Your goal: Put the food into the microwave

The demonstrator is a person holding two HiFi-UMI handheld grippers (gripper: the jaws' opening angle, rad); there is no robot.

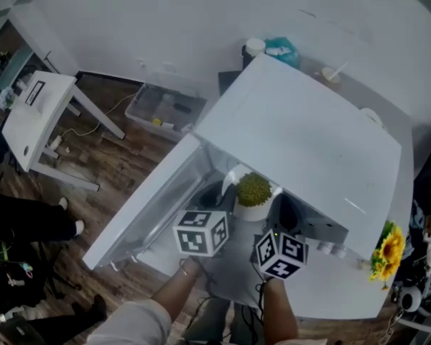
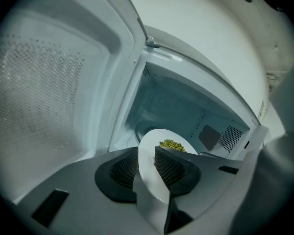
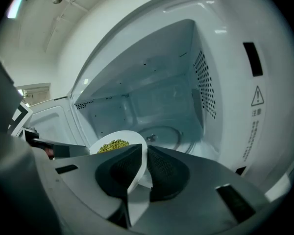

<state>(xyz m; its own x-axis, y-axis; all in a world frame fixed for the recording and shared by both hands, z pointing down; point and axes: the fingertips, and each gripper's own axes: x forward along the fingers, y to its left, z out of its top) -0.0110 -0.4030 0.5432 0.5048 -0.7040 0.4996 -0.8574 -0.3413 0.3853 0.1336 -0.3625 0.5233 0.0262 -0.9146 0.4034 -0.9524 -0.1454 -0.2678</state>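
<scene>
The microwave (image 1: 302, 135) door (image 1: 147, 210) stands open at left. The left gripper (image 2: 147, 168) has its jaws clamped on one side of the white bowl (image 1: 253, 210). The right gripper (image 3: 141, 168) has its jaws clamped on the other side, so the green food (image 1: 253, 189) is at the oven's mouth.

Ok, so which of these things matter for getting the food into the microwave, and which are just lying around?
Part of the job:
bowl
green food in it
microwave and its open door
left gripper and right gripper, both shut on the bowl's rim

Just lying about:
sunflower
plastic bin on the floor
white table
</scene>
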